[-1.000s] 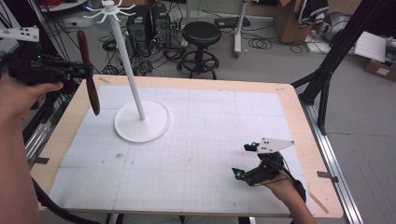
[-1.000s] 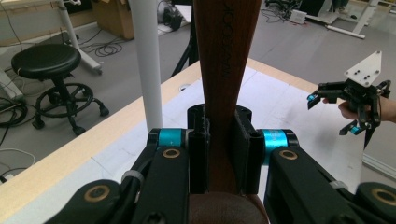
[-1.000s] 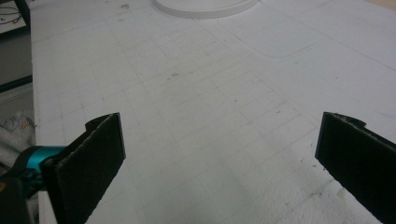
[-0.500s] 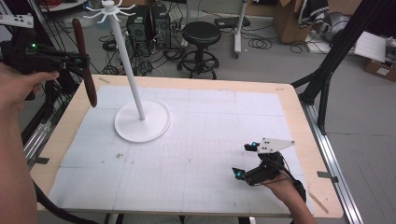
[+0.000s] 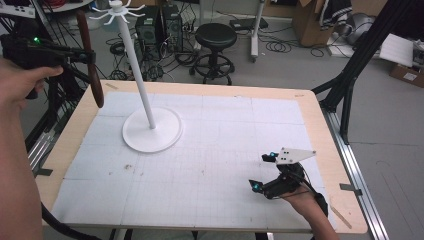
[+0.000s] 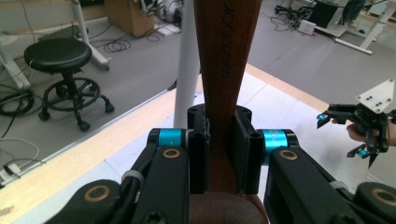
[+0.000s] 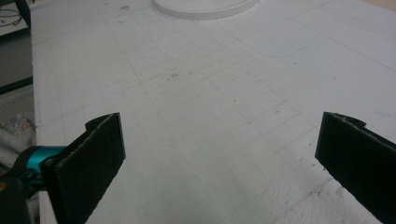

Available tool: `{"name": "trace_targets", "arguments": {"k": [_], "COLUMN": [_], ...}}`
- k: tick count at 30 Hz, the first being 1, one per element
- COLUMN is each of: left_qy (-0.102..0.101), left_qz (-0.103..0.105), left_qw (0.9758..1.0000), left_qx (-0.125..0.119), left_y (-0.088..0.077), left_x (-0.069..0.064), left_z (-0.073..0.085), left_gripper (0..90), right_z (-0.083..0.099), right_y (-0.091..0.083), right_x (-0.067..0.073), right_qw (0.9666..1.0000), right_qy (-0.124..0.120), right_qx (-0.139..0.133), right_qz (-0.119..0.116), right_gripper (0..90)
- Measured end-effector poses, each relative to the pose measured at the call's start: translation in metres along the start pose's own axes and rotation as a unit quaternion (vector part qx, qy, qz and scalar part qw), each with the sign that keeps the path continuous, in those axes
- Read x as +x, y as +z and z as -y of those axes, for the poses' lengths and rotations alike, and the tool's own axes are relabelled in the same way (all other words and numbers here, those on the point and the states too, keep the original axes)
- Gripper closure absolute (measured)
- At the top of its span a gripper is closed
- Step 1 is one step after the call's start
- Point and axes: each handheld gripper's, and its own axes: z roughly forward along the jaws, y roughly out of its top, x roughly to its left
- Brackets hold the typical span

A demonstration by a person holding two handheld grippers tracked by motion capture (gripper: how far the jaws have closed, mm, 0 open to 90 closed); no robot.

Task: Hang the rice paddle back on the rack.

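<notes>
A long dark wooden utensil [image 5: 89, 57] hangs upright above the table's far left corner, held by my left gripper [image 5: 80, 56]. In the left gripper view the two jaws clamp the utensil's brown handle [image 6: 222, 84] from both sides, so the left gripper [image 6: 222, 154] is shut on it. A white stand [image 5: 134, 65] with a round base [image 5: 152, 131] and hooks at its top [image 5: 114, 9] rises just right of the utensil. My right gripper [image 5: 262, 171] rests low near the table's front right, jaws wide apart. The right gripper [image 7: 219, 154] has only bare white mat between its pads.
The table is a wooden board [image 5: 320, 125] covered with a white gridded mat [image 5: 225, 145]. Behind it stand a black stool [image 5: 215, 37], computer cases [image 5: 160, 25] and cables on the floor. A black frame leg [image 5: 350, 70] rises at the far right.
My left hand has carried the utensil slightly up and away from the table's near side, towards the top of the stand. The right gripper has stayed where it was.
</notes>
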Motion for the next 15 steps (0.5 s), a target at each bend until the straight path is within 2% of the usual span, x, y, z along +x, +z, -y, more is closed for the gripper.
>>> {"name": "trace_targets", "arguments": {"k": [7,15], "left_qy": [-0.003,-0.005], "left_qz": [0.011,0.007], "left_qw": [0.9999,1.0000], "left_qx": [0.001,0.005], "left_y": [0.0053,0.0097], "left_x": [0.0031,0.0041], "left_z": [-0.0010,-0.0057], "left_gripper": [78.1,78.1], "right_z": [0.0002,0.0007], "right_y": [-0.0002,-0.0008], "right_x": [-0.0002,-0.0003], "right_qw": [1.0000,1.0000], "right_qy": [0.001,0.002], "right_qx": [0.002,0.000], "right_qz": [0.000,0.001], "right_gripper": [0.6,0.6]}}
